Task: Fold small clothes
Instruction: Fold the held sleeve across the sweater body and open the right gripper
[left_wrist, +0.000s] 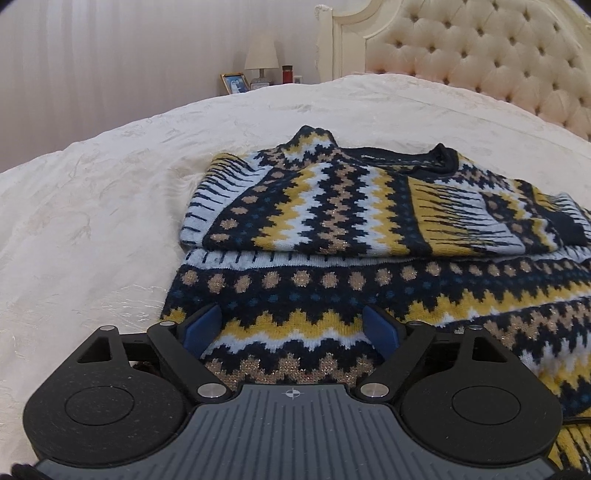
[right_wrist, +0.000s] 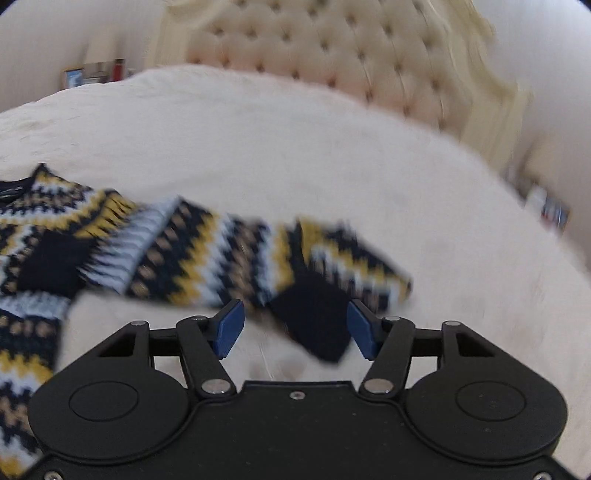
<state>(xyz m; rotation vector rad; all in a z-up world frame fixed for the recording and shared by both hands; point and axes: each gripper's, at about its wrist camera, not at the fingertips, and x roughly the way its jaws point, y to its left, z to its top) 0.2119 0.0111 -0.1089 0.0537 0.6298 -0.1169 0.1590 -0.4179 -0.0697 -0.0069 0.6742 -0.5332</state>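
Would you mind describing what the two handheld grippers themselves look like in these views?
Both are matte black linkage mechanisms with two round disc housings, silver pivot pins and blue ribbed finger pads. The left gripper has a grey ribbed centre plate bearing a small crosshair mark; the right gripper has a plain black plate with a central screw. No cables or sleeves are visible.

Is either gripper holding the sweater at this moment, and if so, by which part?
Neither. The left gripper is open over the sweater body near the hem; the right gripper is open at the dark sleeve cuff.
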